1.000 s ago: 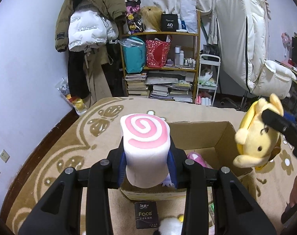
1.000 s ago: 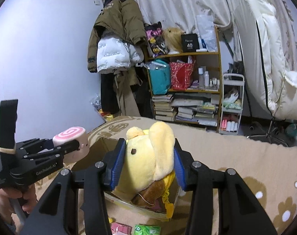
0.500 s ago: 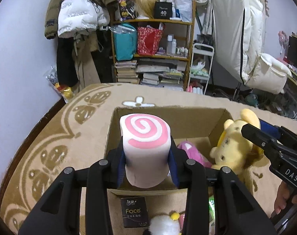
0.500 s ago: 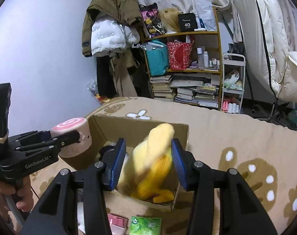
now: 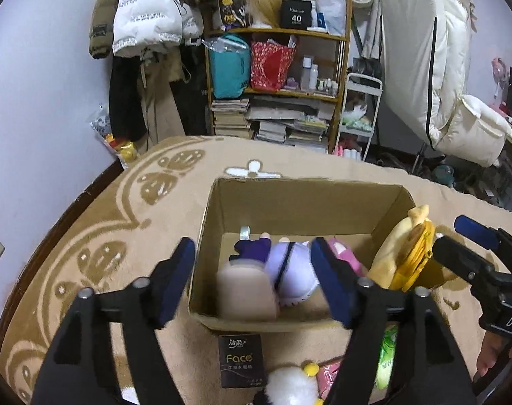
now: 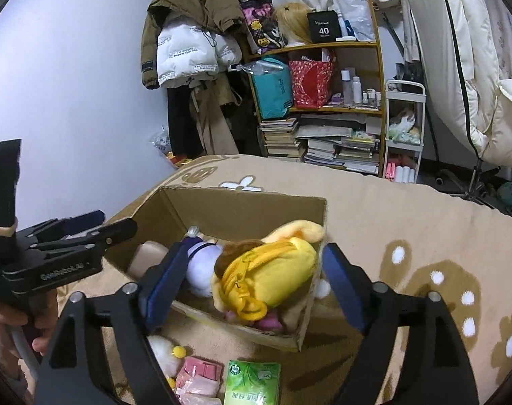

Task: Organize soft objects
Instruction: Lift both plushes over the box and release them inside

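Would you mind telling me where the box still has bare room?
The cardboard box has bare floor along its far wall, behind the purple plush. The near half is crowded: pink roll left, yellow plush right.

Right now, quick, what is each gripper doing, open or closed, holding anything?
Left gripper: open, holding nothing; the swirl roll plush is blurred below it in the cardboard box.
Right gripper: open, holding nothing; the yellow dog plush lies in the box.

- The left tongs (image 5: 252, 280) have spread wide and let go of the pink swirl roll (image 5: 246, 292), which now sits blurred inside the cardboard box (image 5: 303, 199).
- The right tongs (image 6: 252, 281) have opened too; the yellow plush (image 6: 269, 276) lies in the box's right corner.
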A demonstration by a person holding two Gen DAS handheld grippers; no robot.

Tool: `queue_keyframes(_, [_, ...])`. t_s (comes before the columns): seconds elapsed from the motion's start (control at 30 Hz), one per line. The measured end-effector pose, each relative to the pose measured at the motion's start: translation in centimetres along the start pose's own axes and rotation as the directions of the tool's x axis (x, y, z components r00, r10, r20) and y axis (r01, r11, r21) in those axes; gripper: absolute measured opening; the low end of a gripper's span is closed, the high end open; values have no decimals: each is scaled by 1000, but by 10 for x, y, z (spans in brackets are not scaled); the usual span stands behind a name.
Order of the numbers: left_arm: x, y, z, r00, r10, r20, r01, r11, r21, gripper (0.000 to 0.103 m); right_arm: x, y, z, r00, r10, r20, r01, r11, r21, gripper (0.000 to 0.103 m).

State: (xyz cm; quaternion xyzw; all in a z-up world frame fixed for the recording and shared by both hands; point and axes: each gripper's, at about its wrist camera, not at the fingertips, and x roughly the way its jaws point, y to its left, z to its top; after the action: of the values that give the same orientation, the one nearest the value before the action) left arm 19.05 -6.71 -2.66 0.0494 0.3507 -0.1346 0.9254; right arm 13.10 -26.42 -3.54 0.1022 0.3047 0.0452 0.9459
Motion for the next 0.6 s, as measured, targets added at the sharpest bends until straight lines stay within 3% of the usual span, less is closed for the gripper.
queue_keyframes(0.13, [-8, 1, 1, 1000, 20, 14, -20, 1000, 5, 84, -5, -2, -2, 1000, 8, -9, -8, 1000, 14, 103])
queue_keyframes(0.23, [-11, 2, 1, 999, 31, -11, -31, 999, 8, 85, -10, 0, -2, 1000, 7, -15, -7, 1000, 16, 103])
queue_keyframes(0.33, [-19, 2, 2, 999, 30, -35, -30, 1000, 9, 98, -17, 2, -3, 1000, -1, -13, 1, 1000, 12, 103])
queue_keyframes(0.6, [-46, 7, -5, 997, 68, -47, -67, 998, 20, 99, -38, 7, -12, 1000, 1, -27, -1, 1000, 3, 103])
